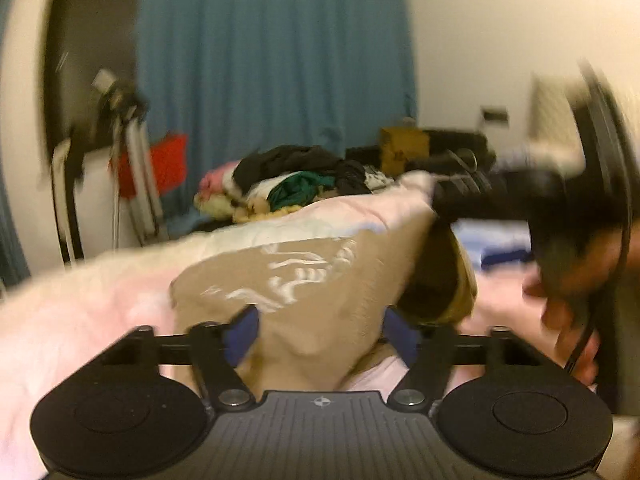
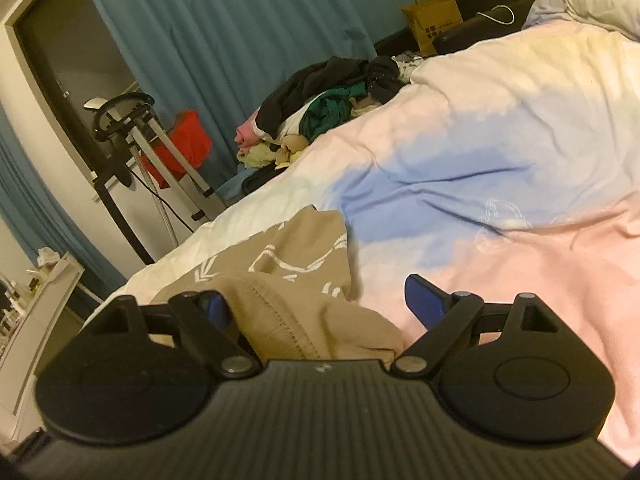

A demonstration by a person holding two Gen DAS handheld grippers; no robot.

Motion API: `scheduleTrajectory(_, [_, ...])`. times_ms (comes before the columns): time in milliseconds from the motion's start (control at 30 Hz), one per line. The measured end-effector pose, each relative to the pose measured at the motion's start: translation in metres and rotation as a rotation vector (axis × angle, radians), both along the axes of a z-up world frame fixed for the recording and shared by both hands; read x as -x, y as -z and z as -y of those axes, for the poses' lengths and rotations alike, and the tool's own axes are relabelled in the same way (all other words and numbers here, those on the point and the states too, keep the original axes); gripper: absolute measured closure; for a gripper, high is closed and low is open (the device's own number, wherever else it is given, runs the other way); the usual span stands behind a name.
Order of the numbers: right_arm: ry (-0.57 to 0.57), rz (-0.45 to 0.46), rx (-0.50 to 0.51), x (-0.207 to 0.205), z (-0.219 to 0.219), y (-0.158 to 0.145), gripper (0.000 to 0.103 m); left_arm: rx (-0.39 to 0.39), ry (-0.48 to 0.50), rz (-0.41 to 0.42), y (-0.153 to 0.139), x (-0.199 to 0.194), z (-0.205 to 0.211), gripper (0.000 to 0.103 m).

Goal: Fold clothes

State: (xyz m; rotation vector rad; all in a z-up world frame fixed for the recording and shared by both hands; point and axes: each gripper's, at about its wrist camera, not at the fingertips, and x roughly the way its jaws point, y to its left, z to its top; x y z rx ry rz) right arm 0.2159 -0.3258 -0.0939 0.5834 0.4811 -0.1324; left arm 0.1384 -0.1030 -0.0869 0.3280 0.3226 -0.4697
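Tan cotton garment with white print (image 1: 304, 280) lies bunched on the pastel pink-and-blue duvet (image 2: 500, 160), directly between both tools. Left gripper (image 1: 320, 330) stands wide open, cloth between its fingers, ungripped. Right gripper (image 2: 316, 304) likewise open, hem just left of centre.

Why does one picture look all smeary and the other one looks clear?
Left wrist view: smeared by motion blur, worst on the other claw and the hand at right; the tan shirt print is streaky. Right wrist view: much sharper, with crisp folds in the shirt and bedspread. Both views bend straight edges, and the warm, dim room light tints them yellowish.
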Motion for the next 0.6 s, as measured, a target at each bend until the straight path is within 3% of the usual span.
scheduleTrajectory(200, [0.006,0.0,-0.032,0.002,0.008,0.002,0.014,-0.367,-0.067,0.275,0.059,-0.005,0.074,0.023])
scheduleTrajectory(300, [0.016,0.006,-0.025,0.002,0.011,0.004,0.014,-0.441,-0.228,0.398,0.073,-0.013,0.074,0.023])
scheduleTrajectory(367, [0.034,-0.005,-0.008,0.0,0.012,0.007,0.014,-0.401,-0.337,0.408,0.064,-0.022,0.062,0.023])
scheduleTrajectory(467, [0.038,-0.021,0.002,-0.005,0.011,0.011,0.014,-0.252,-0.488,0.401,0.033,-0.028,0.034,0.02])
scheduleTrajectory(600, [0.002,-0.052,0.086,-0.008,-0.001,0.011,0.015,-0.045,-0.554,0.397,-0.013,-0.012,0.002,0.016])
